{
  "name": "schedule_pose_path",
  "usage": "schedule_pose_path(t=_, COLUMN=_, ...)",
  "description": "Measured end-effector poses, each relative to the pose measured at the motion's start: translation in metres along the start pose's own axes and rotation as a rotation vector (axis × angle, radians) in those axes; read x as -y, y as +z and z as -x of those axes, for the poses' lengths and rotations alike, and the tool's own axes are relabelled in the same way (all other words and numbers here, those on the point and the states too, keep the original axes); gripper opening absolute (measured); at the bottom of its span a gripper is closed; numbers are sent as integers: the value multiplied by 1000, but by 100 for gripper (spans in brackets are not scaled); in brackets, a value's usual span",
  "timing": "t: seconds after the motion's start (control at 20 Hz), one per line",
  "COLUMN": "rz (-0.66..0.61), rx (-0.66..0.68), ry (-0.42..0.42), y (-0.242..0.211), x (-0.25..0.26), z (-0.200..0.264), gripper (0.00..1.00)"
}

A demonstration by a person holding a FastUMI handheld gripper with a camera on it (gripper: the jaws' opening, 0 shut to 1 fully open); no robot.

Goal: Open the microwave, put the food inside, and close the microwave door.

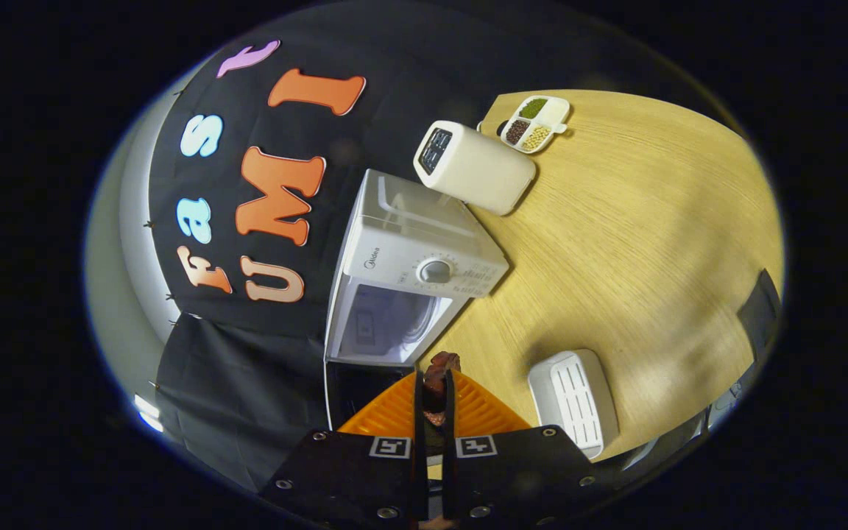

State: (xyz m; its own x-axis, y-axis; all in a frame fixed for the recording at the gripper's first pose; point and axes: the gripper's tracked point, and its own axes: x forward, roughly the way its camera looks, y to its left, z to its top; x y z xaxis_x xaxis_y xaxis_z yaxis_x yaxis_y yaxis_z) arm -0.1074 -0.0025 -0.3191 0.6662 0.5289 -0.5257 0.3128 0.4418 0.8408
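Observation:
The white microwave (417,250) stands on the wooden table (630,243) against the booth wall, and the whole scene appears tilted. Its dark door (354,390) is swung open, showing the pale cavity (387,324) just beyond my fingers. My gripper (435,390) is shut on a reddish-brown piece of food (444,364), which sticks out past the fingertips. The food hangs just outside the cavity's opening, over the edge of the open door.
A cream boxy appliance (475,168) sits beside the microwave, with a white divided dish of beans (538,124) behind it. A white ribbed container (575,397) lies on the table close to my fingers. A dark object (762,313) stands at the table's far edge.

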Motion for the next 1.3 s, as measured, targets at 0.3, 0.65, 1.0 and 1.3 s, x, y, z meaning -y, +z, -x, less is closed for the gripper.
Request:
schedule_pose_path(t=0.3, rz=-29, rx=37, ry=70, y=-19, x=-42, z=-55, gripper=8)
schedule_pose_path(t=0.65, rz=-79, rx=106, ry=120, y=-29, x=-78, z=-120, gripper=8)
schedule_pose_path(t=1.0, rz=-125, rx=190, ry=125, y=-18, x=-86, z=-182, gripper=8)
schedule_pose_path(t=1.3, rz=-138, rx=236, ry=117, y=-13, x=-82, z=-222, gripper=8)
